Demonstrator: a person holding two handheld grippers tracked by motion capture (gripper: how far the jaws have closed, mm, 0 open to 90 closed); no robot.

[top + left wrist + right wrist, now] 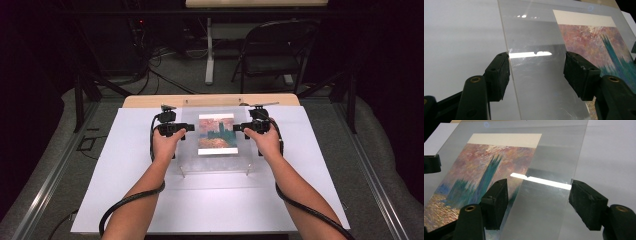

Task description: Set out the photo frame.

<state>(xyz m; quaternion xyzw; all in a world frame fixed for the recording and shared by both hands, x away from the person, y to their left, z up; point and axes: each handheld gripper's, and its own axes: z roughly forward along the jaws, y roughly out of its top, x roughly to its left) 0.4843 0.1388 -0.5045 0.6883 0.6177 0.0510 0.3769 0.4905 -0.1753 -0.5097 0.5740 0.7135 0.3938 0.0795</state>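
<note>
My left hand-held gripper [537,72] and right hand-held gripper [537,200] both stand released, each straddling one side edge of the clear acrylic sheet [215,160] that lies over the painted print [217,133] on the worktop [125,200]. To do this well, I judge both should close squarely on the sheet's bare margins, clear of the print between them, and lift together and level so nothing slides.

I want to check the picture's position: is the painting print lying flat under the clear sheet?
Flat. The painting print lies spread on the table beneath the clear sheet, no corner curled.
</note>
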